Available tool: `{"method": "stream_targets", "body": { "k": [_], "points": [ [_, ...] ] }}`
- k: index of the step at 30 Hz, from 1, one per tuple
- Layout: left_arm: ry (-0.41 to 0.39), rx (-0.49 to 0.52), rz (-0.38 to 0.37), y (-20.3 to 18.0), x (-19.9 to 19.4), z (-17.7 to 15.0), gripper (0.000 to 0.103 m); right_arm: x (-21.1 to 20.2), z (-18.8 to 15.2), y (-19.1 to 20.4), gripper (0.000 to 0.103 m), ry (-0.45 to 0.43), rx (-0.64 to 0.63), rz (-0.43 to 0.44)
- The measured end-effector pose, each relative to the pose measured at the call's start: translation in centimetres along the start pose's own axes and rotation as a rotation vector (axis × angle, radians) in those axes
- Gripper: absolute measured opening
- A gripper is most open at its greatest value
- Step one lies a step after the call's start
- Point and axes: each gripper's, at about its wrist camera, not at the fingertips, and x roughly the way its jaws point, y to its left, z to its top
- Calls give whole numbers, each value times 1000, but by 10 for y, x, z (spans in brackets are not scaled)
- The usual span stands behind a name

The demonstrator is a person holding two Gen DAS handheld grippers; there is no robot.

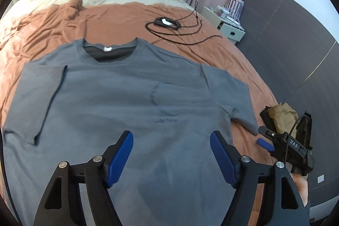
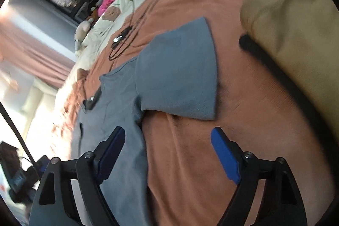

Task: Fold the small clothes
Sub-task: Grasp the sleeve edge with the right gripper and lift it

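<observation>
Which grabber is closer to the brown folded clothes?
Right. The right gripper is by the shirt's sleeve, with the tan clothes just ahead. The left gripper is over the grey shirt, farther away.

Left wrist close above T-shirt (image 1: pixel 118 103); right wrist tilted beside, sharing sleeve (image 2: pixel 178 73)

Each gripper (image 1: pixel 171 147) — black linkage arms, blue pads, silver screws.

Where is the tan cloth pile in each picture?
Left wrist view: the tan pile sits at the right edge, beyond the T-shirt's sleeve, just above the right gripper.
Right wrist view: the tan pile fills the upper right, big and blurred.
Shared landmark: the black cable loop on the orange sheet.
</observation>
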Motion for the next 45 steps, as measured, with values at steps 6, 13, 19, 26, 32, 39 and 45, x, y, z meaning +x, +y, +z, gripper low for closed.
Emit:
{"method": "stream_targets", "body": {
  "k": [6, 13, 19, 26, 32, 39, 45],
  "points": [
    [24, 22, -4, -4, 22, 5, 71, 10, 11, -25, 77, 28, 106, 92],
    [45, 22, -3, 0, 41, 9, 68, 17, 31, -58, 67, -20, 234, 115],
    [69, 12, -2, -3, 62, 11, 55, 10, 36, -66, 33, -77, 224, 9],
    [100, 44, -40, -32, 90, 22, 33, -13, 50, -75, 14, -173, 247, -48],
    [122, 70, -100, -60, 115, 29, 19, -26, 60, -65, 8, -191, 198, -26],
    [160, 83, -141, -86, 153, 29, 7, -6, 31, -50, 6, -198, 142, 52],
    [197, 75, -168, -95, 174, 25, 5, -6, 23, -63, 5, -212, 103, 134]
  ]
}}
